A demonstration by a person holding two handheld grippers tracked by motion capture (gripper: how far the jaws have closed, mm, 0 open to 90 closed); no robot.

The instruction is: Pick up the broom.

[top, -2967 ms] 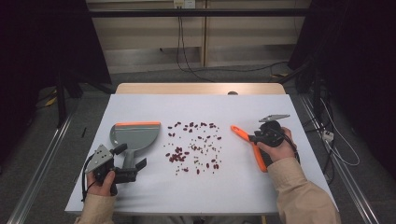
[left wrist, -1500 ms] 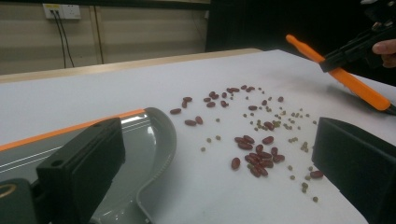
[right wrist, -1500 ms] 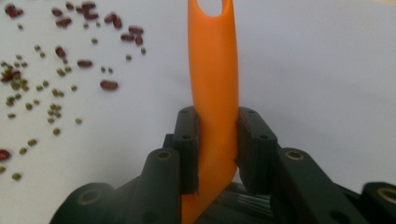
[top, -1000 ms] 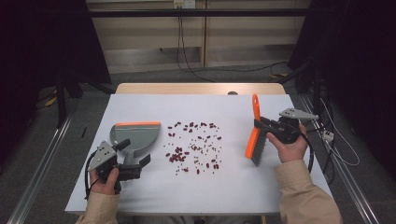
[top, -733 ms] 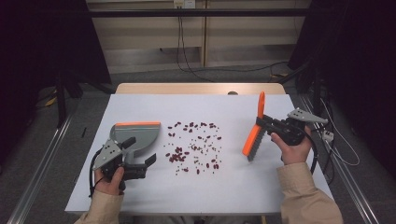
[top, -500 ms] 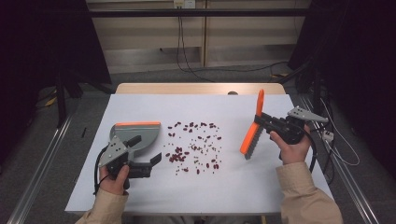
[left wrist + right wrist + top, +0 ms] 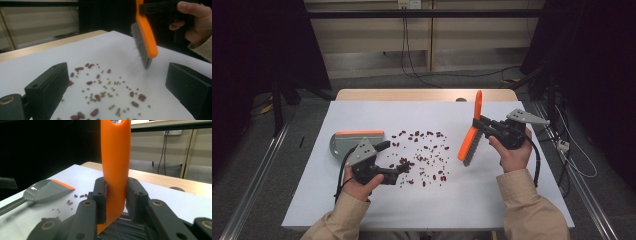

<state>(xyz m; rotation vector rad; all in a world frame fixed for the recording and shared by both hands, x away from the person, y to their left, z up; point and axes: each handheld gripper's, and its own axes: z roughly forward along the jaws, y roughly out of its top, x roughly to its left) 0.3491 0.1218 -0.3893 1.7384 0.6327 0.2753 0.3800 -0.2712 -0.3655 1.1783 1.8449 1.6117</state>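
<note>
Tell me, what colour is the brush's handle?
Orange. The brush handle shows best in the right gripper view.

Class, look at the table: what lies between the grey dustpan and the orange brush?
In the high view, scattered beans lie between the dustpan and the brush.

The beans (image 7: 424, 157) lie scattered mid-table (image 7: 522, 200). The dustpan (image 7: 357, 140) lies to their left, behind the left gripper (image 7: 404, 167), which sits at the scatter's near-left edge. The brush (image 7: 471, 137) stands tilted to their right, in the right gripper (image 7: 479, 122).
</note>
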